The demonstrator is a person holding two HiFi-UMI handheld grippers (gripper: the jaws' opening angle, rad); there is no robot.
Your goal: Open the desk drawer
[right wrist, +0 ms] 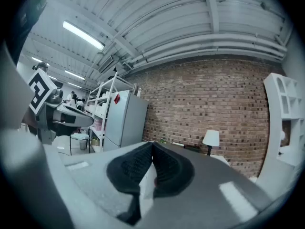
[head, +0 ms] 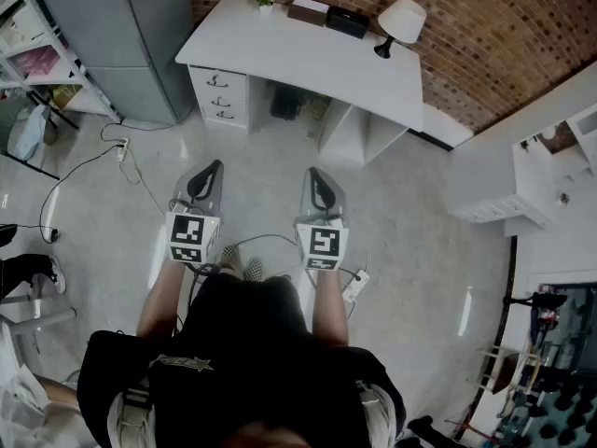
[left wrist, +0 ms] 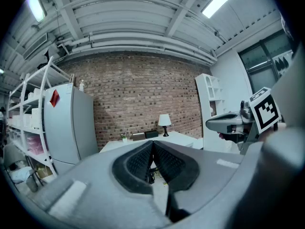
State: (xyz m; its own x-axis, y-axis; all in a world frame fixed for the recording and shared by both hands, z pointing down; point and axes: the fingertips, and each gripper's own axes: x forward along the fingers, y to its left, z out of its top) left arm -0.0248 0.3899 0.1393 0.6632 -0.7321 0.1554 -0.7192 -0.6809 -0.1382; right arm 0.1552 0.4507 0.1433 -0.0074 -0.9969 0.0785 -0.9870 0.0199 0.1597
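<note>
The white desk (head: 308,54) stands against the brick wall ahead. Its drawer stack (head: 220,95) forms the left pedestal, with three fronts and dark handles, all closed. My left gripper (head: 215,167) and right gripper (head: 313,174) are held side by side over the floor, well short of the desk and touching nothing. Both are shut and empty. In the left gripper view the left gripper (left wrist: 152,144) has its pads pressed together, with the desk top (left wrist: 183,138) far behind and the right gripper (left wrist: 228,123) beside it. The right gripper view shows the right gripper (right wrist: 152,146) likewise shut.
A white lamp (head: 400,22), a black box (head: 347,21) and a small plant (head: 266,2) sit on the desk. A grey fridge (head: 140,35) and a shelf rack (head: 37,54) stand left, a white shelf unit (head: 550,175) right. Cables (head: 93,166) and a power strip (head: 354,287) lie on the floor.
</note>
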